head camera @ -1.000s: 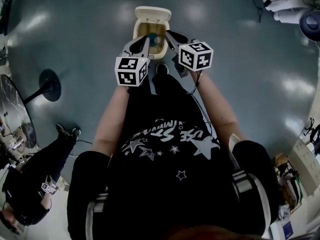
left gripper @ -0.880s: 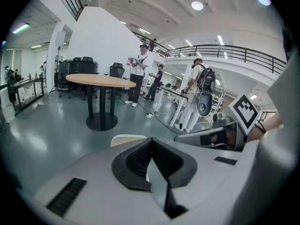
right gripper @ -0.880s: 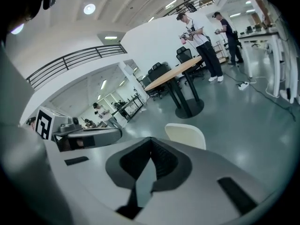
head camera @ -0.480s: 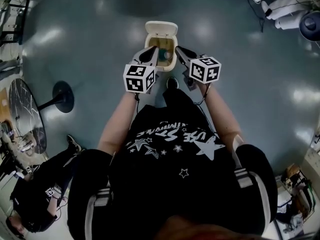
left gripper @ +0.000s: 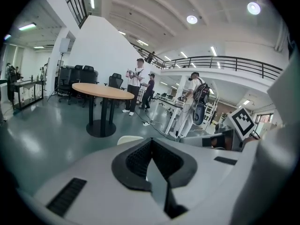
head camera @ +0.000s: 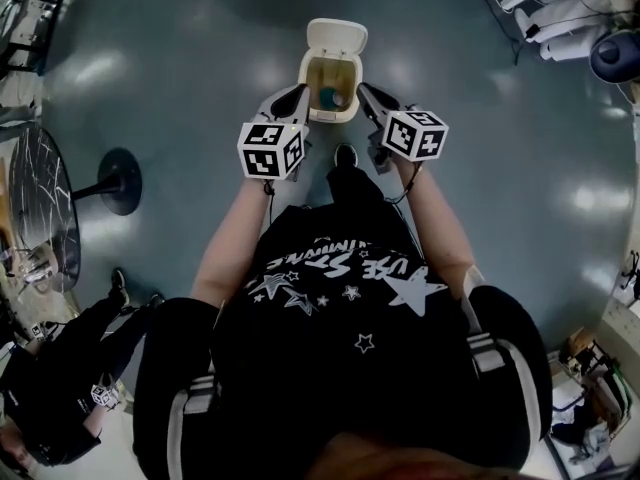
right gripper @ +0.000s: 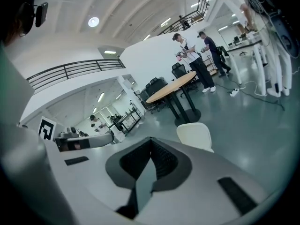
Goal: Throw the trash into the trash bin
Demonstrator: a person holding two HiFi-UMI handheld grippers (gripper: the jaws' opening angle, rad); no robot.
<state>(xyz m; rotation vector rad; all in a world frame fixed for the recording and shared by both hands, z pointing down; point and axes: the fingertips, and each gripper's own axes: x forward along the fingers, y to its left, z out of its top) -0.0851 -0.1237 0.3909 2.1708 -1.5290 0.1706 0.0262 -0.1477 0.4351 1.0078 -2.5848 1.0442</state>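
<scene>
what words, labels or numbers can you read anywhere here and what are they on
"USE ST": pale letters on the person's black shirt, next to a big star; the rest is lost in folds.
Second line of shirt print: too warped to read.
Marker cubes: black and white square patterns only, no words.
Trash bin: no label visible.
</scene>
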